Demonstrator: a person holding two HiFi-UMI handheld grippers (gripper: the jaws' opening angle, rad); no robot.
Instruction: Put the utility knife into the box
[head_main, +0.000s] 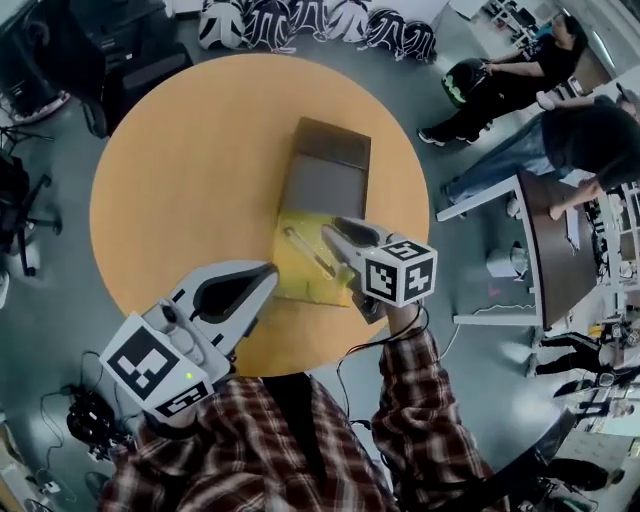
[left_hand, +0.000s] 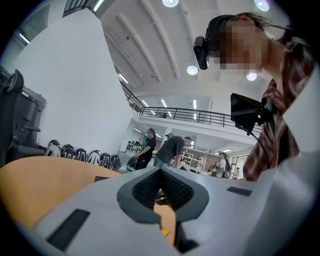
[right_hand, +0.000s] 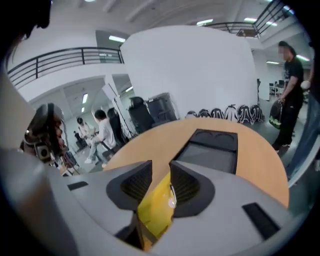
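Observation:
A yellow utility knife pack (head_main: 303, 262) lies low over the near part of the round wooden table (head_main: 180, 180). Its right edge sits between the jaws of my right gripper (head_main: 338, 236), which is shut on it. In the right gripper view the yellow pack (right_hand: 157, 210) fills the gap of the right gripper (right_hand: 161, 169). The dark grey box (head_main: 325, 178) lies open just beyond the pack, also seen as the box (right_hand: 210, 150) ahead of the jaws. My left gripper (head_main: 262, 278) hovers at the table's near edge, shut and empty; in its own view the left gripper (left_hand: 160, 172) has jaws that meet.
Several people (head_main: 520, 70) stand and sit around a desk (head_main: 545, 250) to the right of the table. Black-and-white bags (head_main: 300, 20) line the floor behind it. A dark chair (head_main: 20, 200) and cables (head_main: 85, 415) are on the left.

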